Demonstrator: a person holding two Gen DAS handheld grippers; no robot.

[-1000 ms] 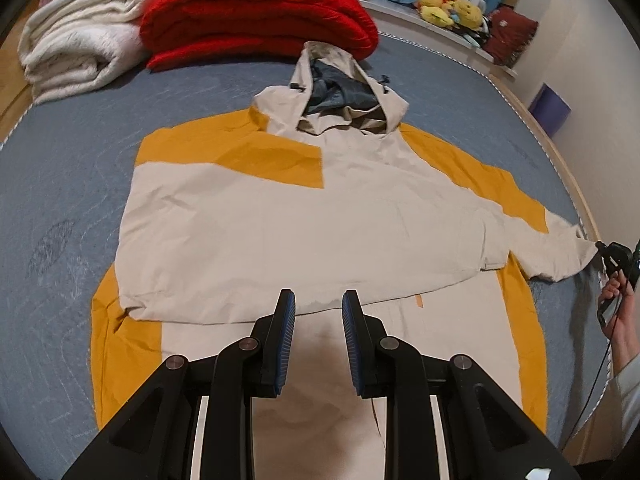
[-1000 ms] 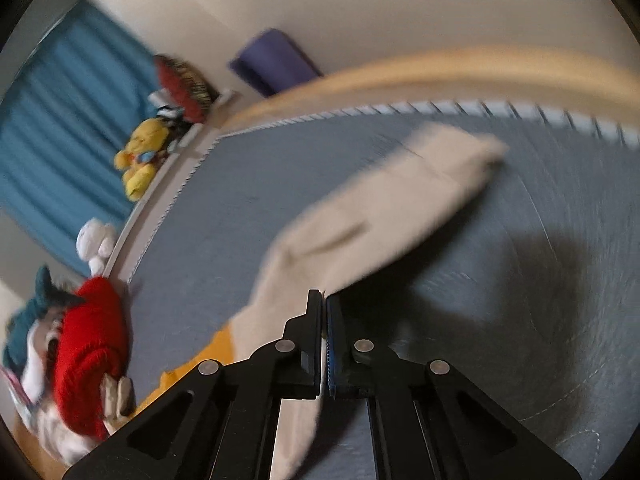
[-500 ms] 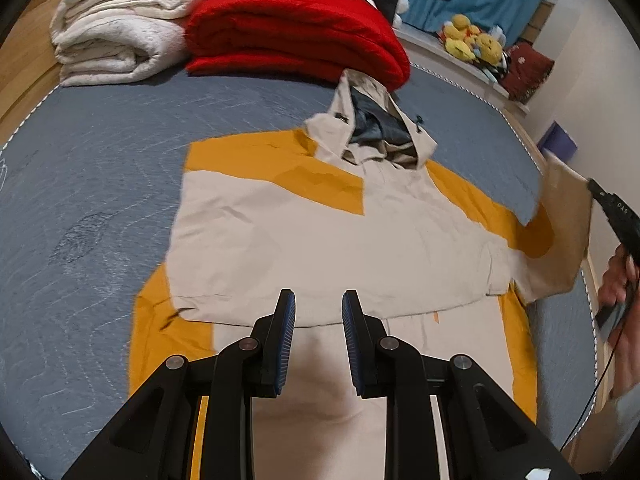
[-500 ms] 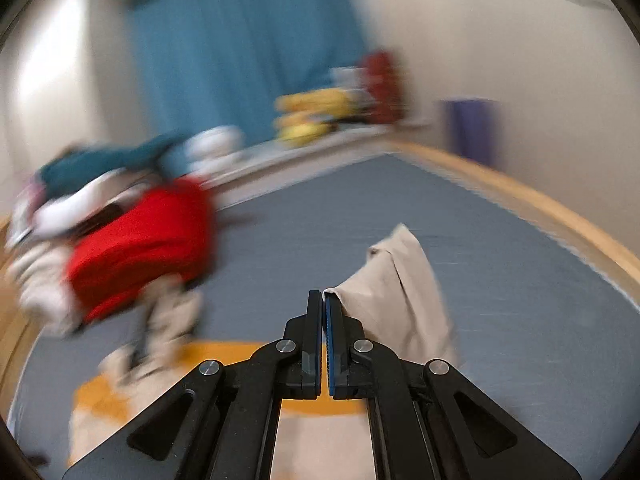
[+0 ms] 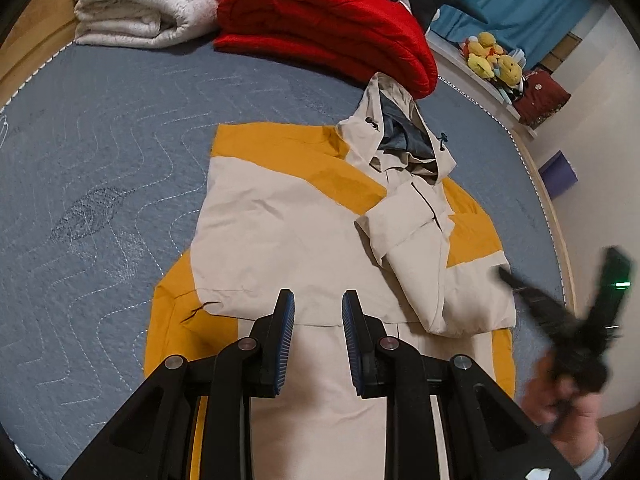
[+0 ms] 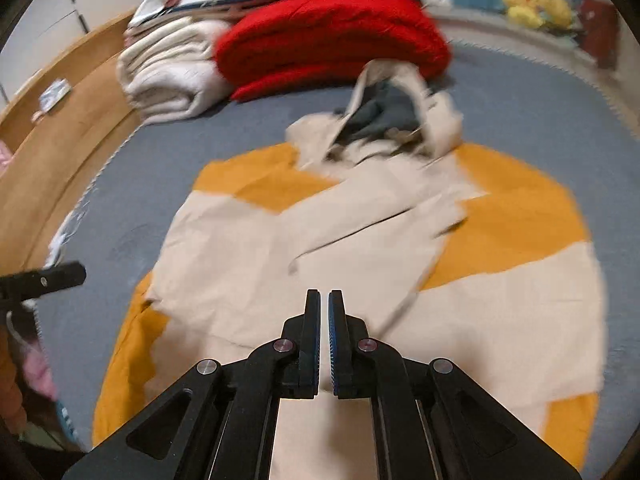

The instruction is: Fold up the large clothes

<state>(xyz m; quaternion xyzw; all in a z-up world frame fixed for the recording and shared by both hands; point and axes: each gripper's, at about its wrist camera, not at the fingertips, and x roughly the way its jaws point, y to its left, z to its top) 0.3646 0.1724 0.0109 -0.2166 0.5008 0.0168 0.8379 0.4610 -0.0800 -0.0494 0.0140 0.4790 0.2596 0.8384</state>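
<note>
Beige-and-orange hooded fabric jacket (image 5: pixel 304 240) spread flat on grey quilted bed cover (image 5: pixel 100 184), ahead of both tools; both sleeves laid across chest. Left gripper (image 5: pixel 318 334) held apart, empty. Right gripper (image 6: pixel 324 342) nearly together, narrow gap, nothing clamped. Risk judged: loosely laid sleeve (image 5: pixel 412 256) could slide off when hem is lifted; single-layer pinch would skew fold.

jacket (image 5: pixel 288 232): smooth matt cloth, lightly creased
mattress cover (image 5: pixel 100 168): grey quilted cloth, stitched
red blanket (image 5: pixel 328 20), at 12 o'clock: soft fuzzy cloth
left gripper (image 5: pixel 318 312): matt black plastic, ribbed blue pads, metal rivets
</note>
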